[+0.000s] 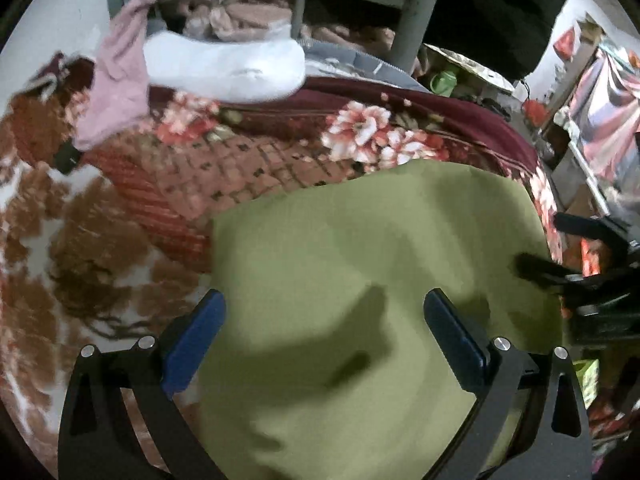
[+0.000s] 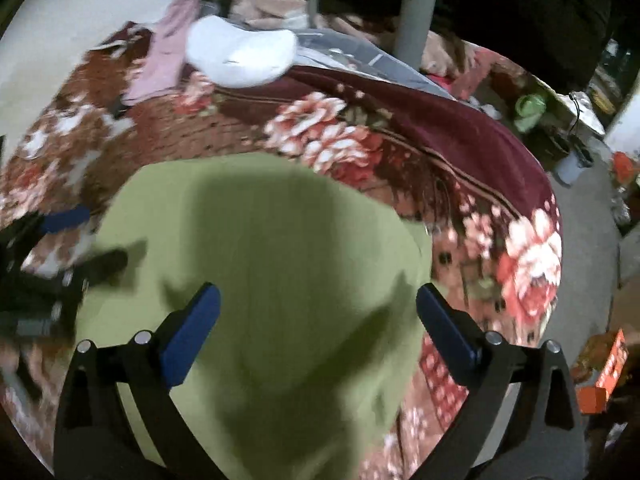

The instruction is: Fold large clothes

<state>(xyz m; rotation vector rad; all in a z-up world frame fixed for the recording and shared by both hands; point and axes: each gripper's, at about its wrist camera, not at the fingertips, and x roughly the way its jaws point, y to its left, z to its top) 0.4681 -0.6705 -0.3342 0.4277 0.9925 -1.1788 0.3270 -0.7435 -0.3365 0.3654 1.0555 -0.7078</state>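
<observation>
An olive-green garment (image 1: 360,264) lies spread flat on a floral blanket; it also shows in the right wrist view (image 2: 280,264). My left gripper (image 1: 324,308) is open and empty, hovering over the garment's left part, its blue pads (image 1: 200,332) wide apart. My right gripper (image 2: 318,302) is open and empty over the garment's right part. The right gripper also shows at the right edge of the left wrist view (image 1: 568,248), and the left gripper at the left edge of the right wrist view (image 2: 76,236). The frames are motion-blurred.
The maroon floral blanket (image 1: 360,136) covers the bed. A white garment (image 1: 224,68) and a pink cloth (image 1: 116,96) lie at the far side by a grey metal bed frame (image 1: 416,8). Clutter, a green cup (image 2: 530,110) and an orange box (image 2: 604,376) stand beside the bed on the right.
</observation>
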